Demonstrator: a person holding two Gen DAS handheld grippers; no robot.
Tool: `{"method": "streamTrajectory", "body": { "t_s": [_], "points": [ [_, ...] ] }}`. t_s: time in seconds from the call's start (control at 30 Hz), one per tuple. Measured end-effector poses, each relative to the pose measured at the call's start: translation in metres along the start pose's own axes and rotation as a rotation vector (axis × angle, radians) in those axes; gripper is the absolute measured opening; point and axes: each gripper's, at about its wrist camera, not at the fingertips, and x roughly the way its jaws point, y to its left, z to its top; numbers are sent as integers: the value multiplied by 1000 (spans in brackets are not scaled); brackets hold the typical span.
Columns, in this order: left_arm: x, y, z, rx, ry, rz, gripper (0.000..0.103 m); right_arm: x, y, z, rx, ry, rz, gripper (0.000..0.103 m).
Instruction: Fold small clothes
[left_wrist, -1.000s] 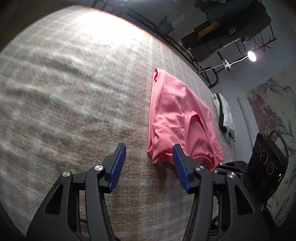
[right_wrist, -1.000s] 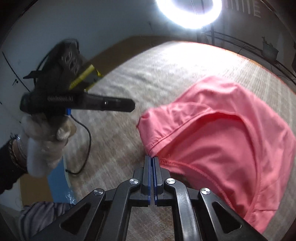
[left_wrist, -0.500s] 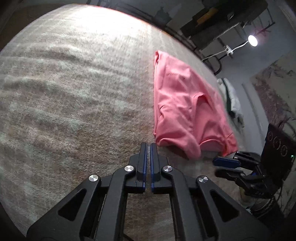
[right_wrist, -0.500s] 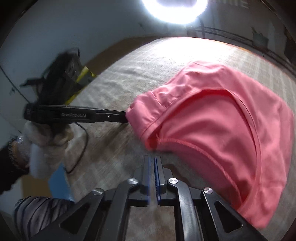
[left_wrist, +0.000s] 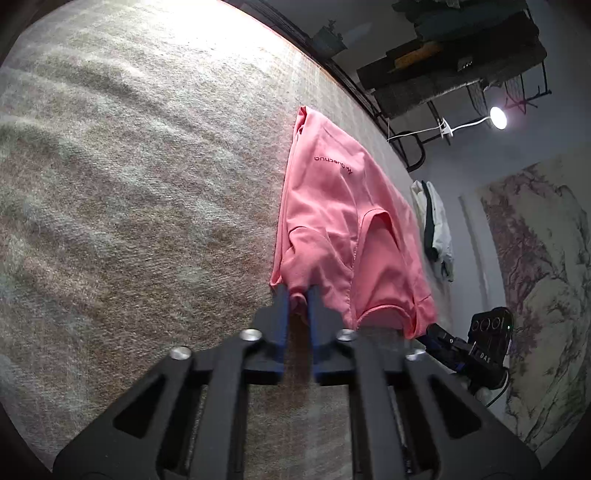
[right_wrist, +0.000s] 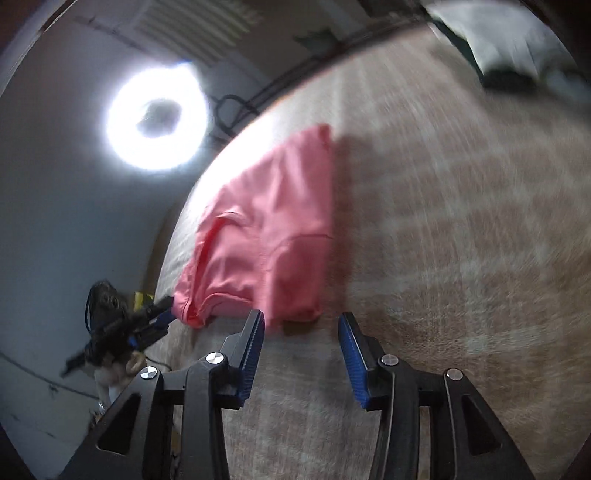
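Observation:
A pink shirt (left_wrist: 343, 218) lies folded lengthwise on the beige carpet, with dark lettering near its far end. My left gripper (left_wrist: 297, 295) is shut on the shirt's near left corner, pink cloth pinched between its blue pads. The other gripper (left_wrist: 447, 341) shows at the shirt's near right corner. In the right wrist view the pink shirt (right_wrist: 273, 236) lies ahead and my right gripper (right_wrist: 301, 325) is open and empty just short of its near edge. The left gripper (right_wrist: 147, 321) touches the shirt's left corner there.
A white and dark garment (left_wrist: 434, 225) lies on the carpet beyond the shirt, also at the top right in the right wrist view (right_wrist: 517, 40). A ring light (right_wrist: 157, 118) glares at the left. A black device (left_wrist: 491, 332) sits off the carpet edge.
My left gripper closed, then moved forward and took hold of the shirt's near corner. My right gripper let go of the shirt, opened and swung away from its edge.

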Motion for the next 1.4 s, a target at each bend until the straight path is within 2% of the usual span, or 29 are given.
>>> {"method": "streamTrajectory", "body": {
  "t_s": [0.03,0.07,0.1,0.17,0.27,0.33,0.43,0.5,0.53,0.57,0.6,0.63,0.73,0.8,0.83,0.87,0.93,0.97,1.07,1.17,1.2,1.27,1.4],
  "points": [
    [-2,-2,0,1,0,2,2,5,-4,1,23,6,26,37],
    [-7,-3,2,-9,-8,-19,2,11,-6,2,41,17,61,15],
    [-12,-4,2,-21,-21,-36,2,16,-6,2,53,30,100,6],
    [-21,-2,4,-17,-48,-34,2,14,2,1,42,32,142,0],
    [-13,6,1,7,-18,70,1,-3,20,1,-22,-14,196,0],
    [-4,8,-5,48,4,129,1,2,21,0,-39,0,148,0],
    [-5,5,-8,54,-3,125,1,20,15,-4,-37,62,57,0],
    [-11,8,-9,48,5,98,2,20,16,-7,-57,75,51,3],
    [-17,10,-8,53,-7,93,9,17,18,-8,-71,76,55,7],
    [-23,14,-7,52,-22,92,16,13,20,-8,-90,70,57,22],
    [-26,16,-5,41,-33,87,30,4,19,-8,-105,56,60,31],
    [-27,19,-3,24,-41,77,33,-6,17,-7,-114,28,56,36],
    [-23,22,1,-15,-49,41,33,-17,6,2,-77,-15,57,36],
    [-11,16,2,-4,-29,36,31,-7,-1,10,-42,-20,43,35],
    [-6,12,1,6,-13,30,11,-3,-2,12,-37,-21,33,34],
    [-4,8,1,19,0,39,0,4,-5,12,-27,-15,36,24],
    [-5,-3,-2,56,-3,54,0,16,-7,16,17,23,60,4],
    [-10,-5,-4,77,-4,71,0,15,-6,16,23,37,44,3],
    [-7,-15,-10,188,8,207,0,-4,16,13,-110,20,-52,3],
    [-13,-19,-14,209,6,235,2,-4,26,10,-220,78,-185,7],
    [-17,-22,-14,217,-14,236,3,-6,24,9,-233,88,-187,9],
    [-29,-26,-12,247,-53,238,3,-17,21,13,-243,64,-178,18],
    [-35,-48,14,295,-111,227,3,-35,21,34,-253,-48,-99,21]
  ]
}}
